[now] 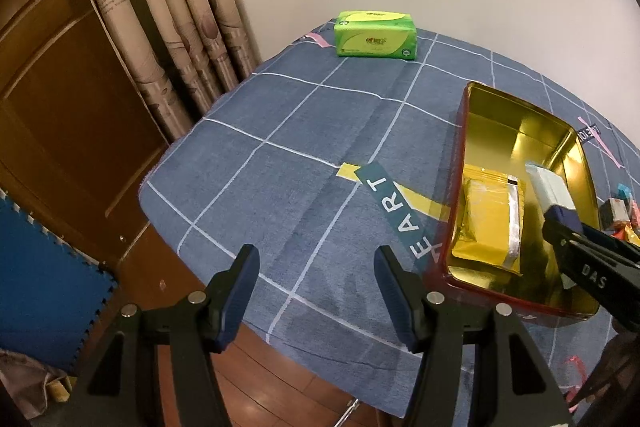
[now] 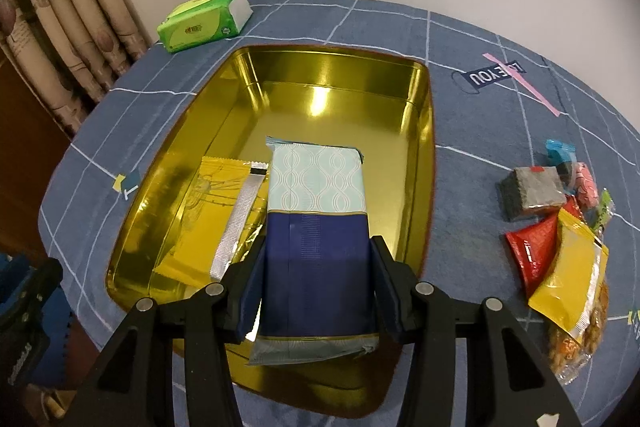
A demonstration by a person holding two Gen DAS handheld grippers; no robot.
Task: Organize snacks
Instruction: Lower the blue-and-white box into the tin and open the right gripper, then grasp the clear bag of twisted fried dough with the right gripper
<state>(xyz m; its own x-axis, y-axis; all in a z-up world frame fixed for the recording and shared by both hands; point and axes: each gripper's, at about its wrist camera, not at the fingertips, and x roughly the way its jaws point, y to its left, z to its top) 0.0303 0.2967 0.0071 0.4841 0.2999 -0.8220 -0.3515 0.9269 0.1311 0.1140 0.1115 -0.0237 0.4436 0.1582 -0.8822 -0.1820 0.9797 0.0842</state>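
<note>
A tin (image 2: 340,51) with a gold inside and red outside lies open on the blue checked tablecloth. A yellow snack packet (image 2: 216,219) lies flat in its near left part. My right gripper (image 2: 319,251) is shut on a dark-blue and pale-blue snack pack (image 2: 316,179), held lengthwise over the tin just right of the yellow packet. The left wrist view shows the same tin (image 1: 520,107), yellow packet (image 1: 486,223), held pack (image 1: 548,187) and right gripper (image 1: 576,247). My left gripper (image 1: 317,263) is open over bare cloth left of the tin, with nothing between its fingers.
Several loose snack packets (image 2: 560,227) lie in a pile on the cloth right of the tin. A green tissue pack (image 1: 376,35) sits at the table's far edge. Curtains (image 1: 168,7), a wooden door and a blue foam mat (image 1: 44,279) lie beyond the left table edge.
</note>
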